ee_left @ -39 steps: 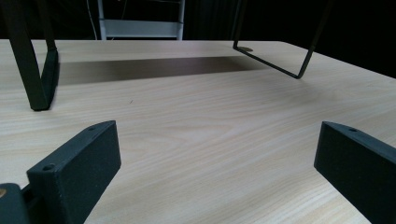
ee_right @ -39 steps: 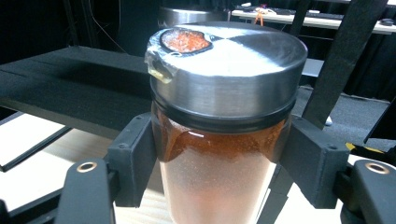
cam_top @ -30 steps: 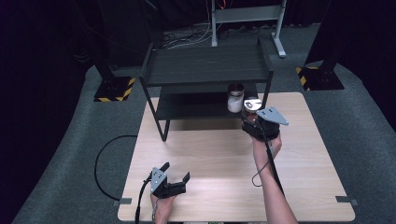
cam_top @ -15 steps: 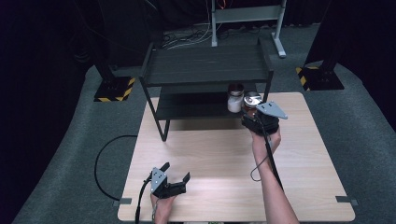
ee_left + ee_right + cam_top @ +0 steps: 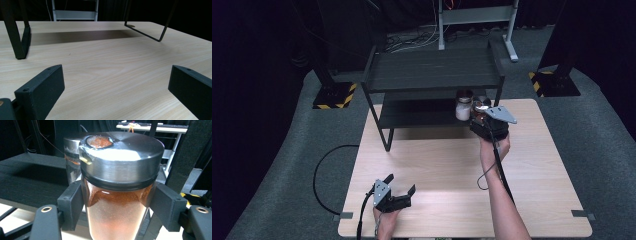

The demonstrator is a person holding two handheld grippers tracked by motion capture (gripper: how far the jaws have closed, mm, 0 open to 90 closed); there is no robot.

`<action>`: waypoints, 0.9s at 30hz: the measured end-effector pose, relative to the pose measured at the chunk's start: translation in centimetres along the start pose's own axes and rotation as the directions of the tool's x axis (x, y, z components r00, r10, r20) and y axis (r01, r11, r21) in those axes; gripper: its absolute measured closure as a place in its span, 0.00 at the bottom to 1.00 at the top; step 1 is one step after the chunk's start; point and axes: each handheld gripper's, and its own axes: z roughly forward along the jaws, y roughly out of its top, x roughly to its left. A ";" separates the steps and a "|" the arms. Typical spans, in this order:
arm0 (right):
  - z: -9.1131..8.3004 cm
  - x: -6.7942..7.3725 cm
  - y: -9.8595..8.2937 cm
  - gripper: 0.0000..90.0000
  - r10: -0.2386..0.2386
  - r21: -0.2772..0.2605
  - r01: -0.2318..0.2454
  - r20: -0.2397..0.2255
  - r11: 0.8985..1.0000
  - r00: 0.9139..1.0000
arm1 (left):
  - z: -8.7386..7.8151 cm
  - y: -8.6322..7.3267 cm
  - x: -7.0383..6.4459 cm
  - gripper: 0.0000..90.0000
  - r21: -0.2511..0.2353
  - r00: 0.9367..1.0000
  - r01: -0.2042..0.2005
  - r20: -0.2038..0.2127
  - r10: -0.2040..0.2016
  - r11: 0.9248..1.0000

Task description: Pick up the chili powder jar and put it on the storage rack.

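A glass jar of orange-red powder (image 5: 117,195) with a silver lid sits between the jaws of my right gripper (image 5: 116,202), which is shut on it. In the high view that gripper (image 5: 486,121) holds the jar (image 5: 482,105) at the right end of the black rack's lower shelf (image 5: 417,114). A second silver-lidded jar (image 5: 71,157) stands just behind it on that shelf; from above it looks white (image 5: 463,108). My left gripper (image 5: 401,185) rests low on the wooden table (image 5: 437,160) near its front edge. It is open (image 5: 116,80), with nothing between its jaws.
The black two-level rack (image 5: 432,70) stands across the table's far half, its legs (image 5: 21,37) on the wood. A black cable (image 5: 319,175) loops off the table's left side. Yellow-black floor blocks (image 5: 332,96) flank the table.
My right gripper has carried the jar a little farther toward the rack's lower shelf, closer to the other jar. The left gripper has stayed put.
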 end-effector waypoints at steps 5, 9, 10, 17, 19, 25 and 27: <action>0.4 0.1 0.2 0.34 0.008 0.006 -0.008 0.009 1.000 1.000 | 0.0 0.0 0.0 0.01 0.000 1.000 0.000 0.001 0.000 1.000; 0.8 0.2 0.3 0.34 0.013 0.012 -0.013 0.014 1.000 1.000 | 0.0 0.0 0.0 0.01 -0.001 1.000 0.002 0.001 -0.002 1.000; 0.9 0.2 0.4 0.34 0.014 0.015 -0.014 0.015 1.000 1.000 | 0.0 0.0 0.0 0.01 -0.001 1.000 0.002 0.001 -0.002 1.000; 1.1 0.8 0.2 0.34 0.005 0.009 -0.006 0.039 1.000 0.999 | 0.0 0.0 0.0 0.01 0.001 1.000 -0.001 0.001 0.001 1.000; 1.2 1.0 0.3 0.34 0.007 0.011 -0.007 0.045 1.000 0.999 | 0.0 0.0 0.0 0.01 0.000 1.000 0.001 0.001 -0.001 1.000; 1.2 1.2 0.1 0.34 0.012 0.003 -0.013 0.052 1.000 0.999 | 0.1 0.0 0.0 0.01 0.001 1.000 -0.003 0.000 0.003 1.000; 1.2 1.3 0.1 0.34 0.015 0.001 -0.015 0.055 1.000 0.998 | 0.1 0.1 0.0 0.01 0.004 1.000 -0.005 0.001 0.005 1.000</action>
